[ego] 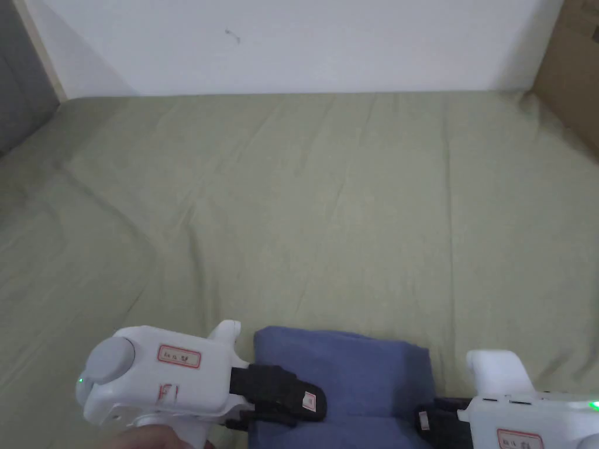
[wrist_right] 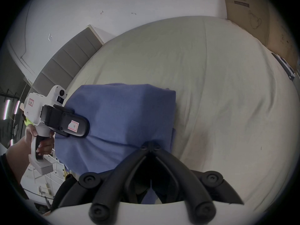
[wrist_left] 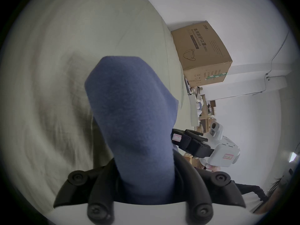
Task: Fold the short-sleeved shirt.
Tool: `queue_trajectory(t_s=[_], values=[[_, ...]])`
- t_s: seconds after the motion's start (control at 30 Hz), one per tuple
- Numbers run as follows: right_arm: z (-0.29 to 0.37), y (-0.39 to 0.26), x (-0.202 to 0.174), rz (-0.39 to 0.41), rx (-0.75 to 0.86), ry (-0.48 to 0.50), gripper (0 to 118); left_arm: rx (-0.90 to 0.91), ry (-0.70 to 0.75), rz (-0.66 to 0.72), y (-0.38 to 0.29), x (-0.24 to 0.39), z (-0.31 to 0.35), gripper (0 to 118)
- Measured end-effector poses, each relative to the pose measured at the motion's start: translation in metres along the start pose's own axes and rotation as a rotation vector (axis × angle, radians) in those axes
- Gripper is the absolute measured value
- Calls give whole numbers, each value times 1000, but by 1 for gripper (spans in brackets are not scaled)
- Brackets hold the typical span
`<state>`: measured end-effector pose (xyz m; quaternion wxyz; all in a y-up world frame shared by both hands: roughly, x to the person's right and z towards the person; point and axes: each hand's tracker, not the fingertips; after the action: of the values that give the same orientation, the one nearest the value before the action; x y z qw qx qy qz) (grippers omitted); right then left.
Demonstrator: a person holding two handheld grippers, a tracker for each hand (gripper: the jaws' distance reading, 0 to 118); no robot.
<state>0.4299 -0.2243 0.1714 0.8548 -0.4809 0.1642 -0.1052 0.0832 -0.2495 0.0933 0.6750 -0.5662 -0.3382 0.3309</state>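
Blue knit fabric, the folded short-sleeved shirt point(ego: 351, 374), lies at about 6 o'clock in the head view, on the near part of a pale green bedsheet point(ego: 304, 204) that is creased and runs back to a white wall point(ego: 292, 41). At 7 o'clock the left gripper point(ego: 307, 403) comes in over the shirt's left edge; in the left gripper view the cloth rises thick between its two jaws and both press against it, so it grips the shirt. At 5 o'clock the right gripper point(ego: 424, 420) meets the shirt's right edge; in the right gripper view point(wrist_right: 151, 145) its jaw tips are drawn together on a pinched pleat of the blue cloth. A hand point(wrist_right: 43, 140) holds the left gripper's handle at 9 o'clock in that view. A brown cardboard box point(wrist_left: 203, 54) stands beside the bed at 2 o'clock in the left gripper view.
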Motion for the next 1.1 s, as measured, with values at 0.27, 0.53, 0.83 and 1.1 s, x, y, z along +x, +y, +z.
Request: queue_trajectory(t_s=[0.27, 0.53, 0.83, 1.1], values=[[56, 2, -42, 165, 137, -53, 0, 31, 237, -206, 8, 55, 103, 19], [58, -7, -84, 138, 114, 62, 0, 69, 802, -151, 31, 3, 246, 19], [39, -8, -111, 180, 45, 53, 0, -34, 1190, -191, 40, -79, 256, 50], [49, -6, -106, 185, 54, 9, 0, -4, 1575, -331, 31, -77, 260, 112]])
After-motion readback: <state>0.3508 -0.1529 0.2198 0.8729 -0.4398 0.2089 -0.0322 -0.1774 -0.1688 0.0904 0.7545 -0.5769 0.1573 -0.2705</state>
